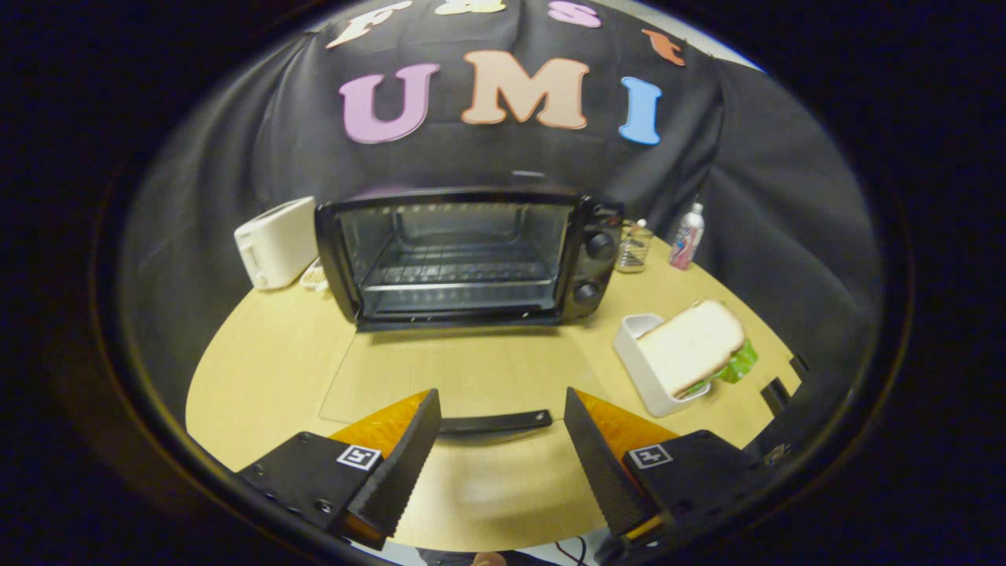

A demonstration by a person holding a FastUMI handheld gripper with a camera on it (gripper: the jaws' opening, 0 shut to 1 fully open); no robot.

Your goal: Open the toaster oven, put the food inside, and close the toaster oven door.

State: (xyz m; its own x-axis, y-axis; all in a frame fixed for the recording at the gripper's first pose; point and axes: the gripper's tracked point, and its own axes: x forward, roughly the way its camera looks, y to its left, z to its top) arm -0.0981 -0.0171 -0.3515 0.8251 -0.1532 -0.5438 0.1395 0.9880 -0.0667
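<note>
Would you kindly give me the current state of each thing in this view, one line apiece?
Toaster oven: door fully open, lying flat on the table; nothing on the rack inside.
Door handle: between the fingers, untouched.
Gripper: open, holding nothing.
Sandwich: leaning in its white tray, right of the oven.
White toaster: upright, left of the oven.
Bottle: upright, beyond the oven.

Toaster oven point(464, 255) door down; gripper point(499, 440) fingers spread, empty.
</note>
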